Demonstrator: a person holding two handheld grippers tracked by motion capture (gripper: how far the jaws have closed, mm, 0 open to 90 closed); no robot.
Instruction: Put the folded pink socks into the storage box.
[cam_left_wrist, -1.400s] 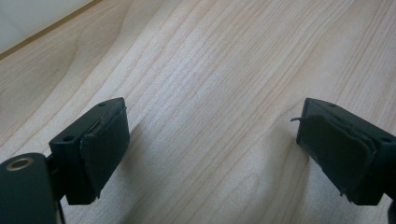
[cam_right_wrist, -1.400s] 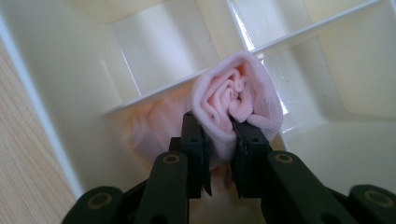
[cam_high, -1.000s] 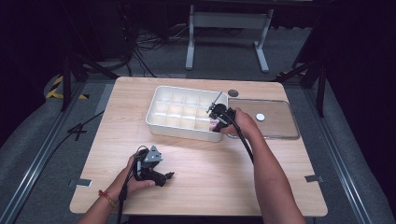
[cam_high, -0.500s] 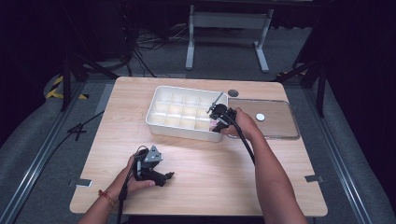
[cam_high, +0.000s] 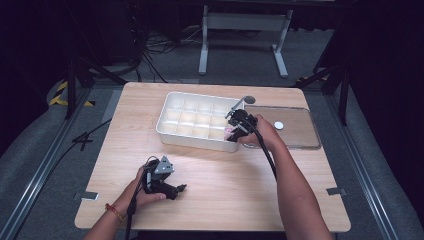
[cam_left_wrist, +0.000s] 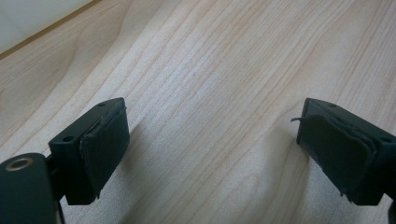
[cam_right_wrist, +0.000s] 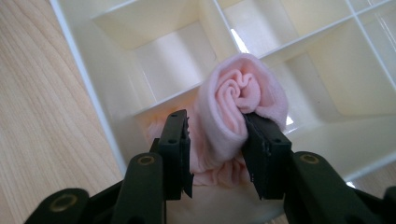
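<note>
On the near left of the wooden bench (cam_high: 215, 175), the left tongs (cam_high: 181, 189) lie low over the bare wood, held in the person's left hand (cam_high: 142, 192), with a cable trailing back along the forearm. In the left gripper view the two black jaws stand wide apart with only wood grain between them, so these tongs are released and hold nothing; a pale strip shows at the upper left corner of that view. Farther back, about the middle of the bench, sits a white divided tray (cam_high: 172, 112), its compartments running in rows. At its near right corner the right tongs (cam_high: 231, 131) reach down into a corner compartment, carried by the right hand (cam_high: 262, 134). The right gripper view looks along these jaws into the tray: a rolled pink cloth (cam_right_wrist: 236, 100) stands on end in the compartment at the tray's corner, its spiral end facing the camera, and its lower folds bunch on the compartment floor. The jaws have just been opening; the roll is between them, the right pad touching its side, the left pad just beside it with a narrow gap, so the grip looks loosened rather than clenched. To the right of the tray, a clear lid (cam_high: 295, 131) lies flat on the bench with a small white disc (cam_high: 278, 125) on it.
</note>
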